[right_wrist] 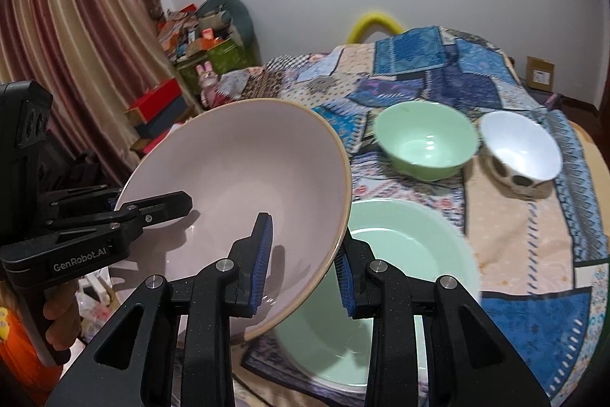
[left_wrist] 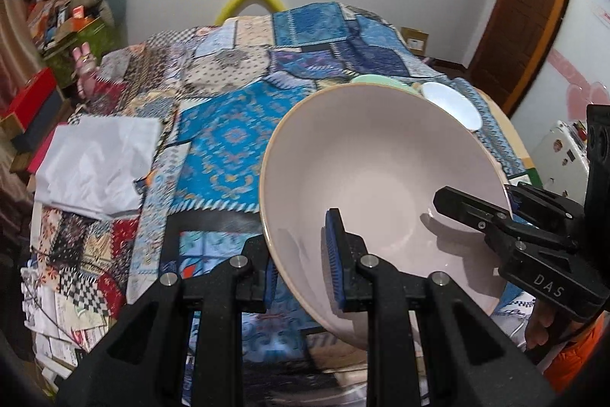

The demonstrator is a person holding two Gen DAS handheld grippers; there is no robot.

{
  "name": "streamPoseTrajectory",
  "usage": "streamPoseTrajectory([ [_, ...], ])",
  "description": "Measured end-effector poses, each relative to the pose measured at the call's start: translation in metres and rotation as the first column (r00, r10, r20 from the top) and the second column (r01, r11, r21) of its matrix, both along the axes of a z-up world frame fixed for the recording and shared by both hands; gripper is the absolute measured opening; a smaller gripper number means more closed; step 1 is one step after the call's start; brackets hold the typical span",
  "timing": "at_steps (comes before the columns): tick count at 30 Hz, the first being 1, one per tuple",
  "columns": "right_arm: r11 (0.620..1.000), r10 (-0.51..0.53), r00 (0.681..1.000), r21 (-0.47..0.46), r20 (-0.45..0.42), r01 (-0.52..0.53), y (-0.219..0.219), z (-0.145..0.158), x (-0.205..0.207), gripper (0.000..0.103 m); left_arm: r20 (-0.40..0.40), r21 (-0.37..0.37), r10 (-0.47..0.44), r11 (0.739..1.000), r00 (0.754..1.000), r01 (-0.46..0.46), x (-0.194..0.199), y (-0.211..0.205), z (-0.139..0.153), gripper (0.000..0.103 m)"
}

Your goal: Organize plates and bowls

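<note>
right wrist view: right gripper [right_wrist: 303, 264] pinches the near rim of the big pink bowl [right_wrist: 236, 178], left gripper [left_wrist: 301, 254] clamps the opposite rim; bowl hangs tilted at centre left, above the pale green plate [right_wrist: 411, 254]. keep both grips level and lower it evenly; glazed ceramic is smooth and likely slippery, and the patchwork cloth [right_wrist: 533, 235] looks soft

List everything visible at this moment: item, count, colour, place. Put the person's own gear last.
Large bowl: 1, pale pink, held tilted above the table by both grippers.
Plate: 1, mint green, on the table under the pink bowl.
Small bowl: 1, mint green, behind the plate.
Spotted bowl: 1, white inside, right of the small green bowl.
Tablecloth: 1, blue patchwork.
White cloth: 1, table's left.
Left gripper: shut on the rim.
Right gripper: shut on the opposite rim.
</note>
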State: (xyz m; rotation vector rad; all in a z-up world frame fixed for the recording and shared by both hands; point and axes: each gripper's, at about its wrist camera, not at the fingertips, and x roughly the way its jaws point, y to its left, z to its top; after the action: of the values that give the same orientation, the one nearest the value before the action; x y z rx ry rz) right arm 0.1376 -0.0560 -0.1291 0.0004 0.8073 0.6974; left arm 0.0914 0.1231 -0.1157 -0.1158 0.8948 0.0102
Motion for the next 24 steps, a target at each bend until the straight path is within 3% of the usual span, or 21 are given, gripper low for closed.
streamPoseTrajectory([
  [24,0.986,0.117,0.981,-0.096,-0.155,-0.133,0.091,-0.062,0.012,0.028,-0.159,-0.064,0.115,0.99,0.981,-0.126,0.0,0.088,-0.082,0.022],
])
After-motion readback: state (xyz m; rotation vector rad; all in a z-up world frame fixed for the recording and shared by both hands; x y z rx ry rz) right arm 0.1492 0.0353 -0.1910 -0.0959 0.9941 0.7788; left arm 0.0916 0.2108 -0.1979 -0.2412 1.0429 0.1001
